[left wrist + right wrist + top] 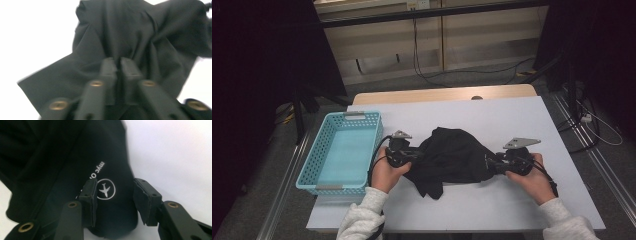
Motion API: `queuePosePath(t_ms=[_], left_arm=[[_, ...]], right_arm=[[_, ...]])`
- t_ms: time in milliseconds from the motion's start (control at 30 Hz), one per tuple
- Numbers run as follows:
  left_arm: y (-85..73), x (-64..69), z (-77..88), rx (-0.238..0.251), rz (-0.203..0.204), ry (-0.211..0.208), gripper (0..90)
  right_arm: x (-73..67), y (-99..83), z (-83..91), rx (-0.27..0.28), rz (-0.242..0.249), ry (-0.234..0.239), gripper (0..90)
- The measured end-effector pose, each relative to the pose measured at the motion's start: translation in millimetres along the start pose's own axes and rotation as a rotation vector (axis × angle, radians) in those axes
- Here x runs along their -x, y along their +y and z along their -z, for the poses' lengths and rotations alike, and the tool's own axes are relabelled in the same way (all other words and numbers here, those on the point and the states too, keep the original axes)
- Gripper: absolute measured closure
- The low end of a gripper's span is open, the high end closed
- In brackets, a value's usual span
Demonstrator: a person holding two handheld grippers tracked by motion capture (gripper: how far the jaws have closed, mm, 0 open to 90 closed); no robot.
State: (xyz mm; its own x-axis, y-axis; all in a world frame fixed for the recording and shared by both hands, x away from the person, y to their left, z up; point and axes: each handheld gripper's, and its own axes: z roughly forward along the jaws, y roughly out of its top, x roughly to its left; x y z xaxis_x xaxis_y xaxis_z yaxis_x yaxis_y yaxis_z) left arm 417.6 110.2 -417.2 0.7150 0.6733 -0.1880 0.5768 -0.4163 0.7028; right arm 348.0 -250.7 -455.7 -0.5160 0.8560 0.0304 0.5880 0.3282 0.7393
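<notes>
white tabletop (512, 115), blue basket (307, 172) at left. left gripper (119, 65) nearly closed, pinching the black garment (452, 157); right gripper (115, 195) stands open astride its printed edge. with one side loose, the cloth could sag or slip during a lift.

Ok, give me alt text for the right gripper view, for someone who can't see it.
The right gripper stands open, its two black fingers set apart over a crumpled black garment printed with a white aeroplane-in-a-circle logo and partly readable white lettering. The cloth lies on a white table.
</notes>
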Motion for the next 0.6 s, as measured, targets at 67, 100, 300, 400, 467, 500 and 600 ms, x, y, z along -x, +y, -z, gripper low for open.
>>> queuePosePath(t_ms=[67,100,300,400,467,500,600], left_arm=[[6.3,-3.7,-5.0,0.035,0.026,0.016,60.5],[10.2,-5.2,-7.7,0.042,0.011,0.028,53.1],[41.0,-13.4,-37.3,0.085,0.024,0.056,30.6],[53.3,-15.3,-54.3,0.093,0.037,0.042,25.9],[59.1,-13.9,-65.6,0.079,0.011,0.067,25.5],[61.8,-12.6,-70.9,0.067,-0.010,0.067,25.5],[65.9,-12.6,-87.3,0.056,0.013,0.043,28.7]], right_arm=[[-3.2,-1.9,-2.9,-0.012,0.018,0.018,60.6],[-4.3,-1.8,-2.2,-0.012,0.018,0.031,66.9],[-12.1,-2.7,0.1,-0.023,0.048,0.102,84.4],[-16.0,-3.5,3.0,-0.028,0.067,0.144,86.1],[-19.8,-3.4,6.2,-0.033,0.100,0.156,86.5],[-21.8,-3.4,8.0,-0.033,0.116,0.163,86.6],[-25.3,-5.8,10.1,-0.035,0.132,0.166,86.2]])
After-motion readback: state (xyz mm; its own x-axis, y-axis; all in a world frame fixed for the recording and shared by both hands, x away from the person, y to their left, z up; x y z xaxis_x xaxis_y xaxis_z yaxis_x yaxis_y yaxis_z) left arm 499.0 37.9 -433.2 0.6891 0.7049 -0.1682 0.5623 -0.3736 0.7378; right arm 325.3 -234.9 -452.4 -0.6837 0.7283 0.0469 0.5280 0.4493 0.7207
